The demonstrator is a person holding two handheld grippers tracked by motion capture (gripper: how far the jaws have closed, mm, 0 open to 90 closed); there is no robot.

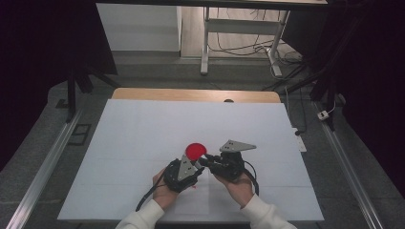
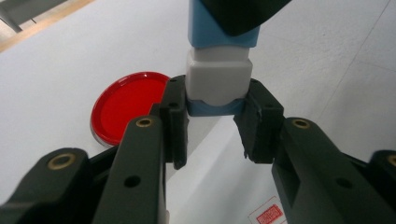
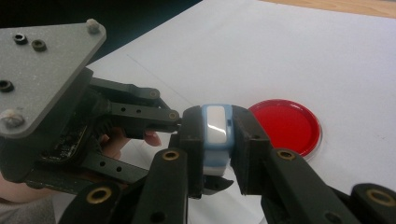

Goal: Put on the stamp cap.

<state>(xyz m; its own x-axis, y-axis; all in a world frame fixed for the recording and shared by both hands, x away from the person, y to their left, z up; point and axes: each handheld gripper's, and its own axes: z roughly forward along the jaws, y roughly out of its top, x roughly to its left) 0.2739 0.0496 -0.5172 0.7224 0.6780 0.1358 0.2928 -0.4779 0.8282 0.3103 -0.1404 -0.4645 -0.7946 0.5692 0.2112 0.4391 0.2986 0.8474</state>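
A small blue-and-white block (image 2: 218, 77) hangs just above the white table sheet, gripped from both ends. My left gripper (image 2: 212, 100) is shut on its lower white end, and its pads (image 2: 173, 105) press both sides. My right gripper (image 3: 215, 128) is shut on the block (image 3: 215, 126) too, its jaws coming in across those of the left gripper (image 3: 177, 116). In the high view the left gripper (image 1: 198, 165) and right gripper (image 1: 205, 161) meet tip to tip near the table's middle. A round red lid (image 1: 196, 151) lies flat on the sheet just beyond them.
The white sheet (image 1: 143, 133) covers the table, with a wooden edge (image 1: 191, 94) showing at the far side. A small red-and-white sticker (image 2: 268, 214) lies on the sheet near the left gripper. Desk legs and cables (image 1: 248, 47) stand on the floor beyond.
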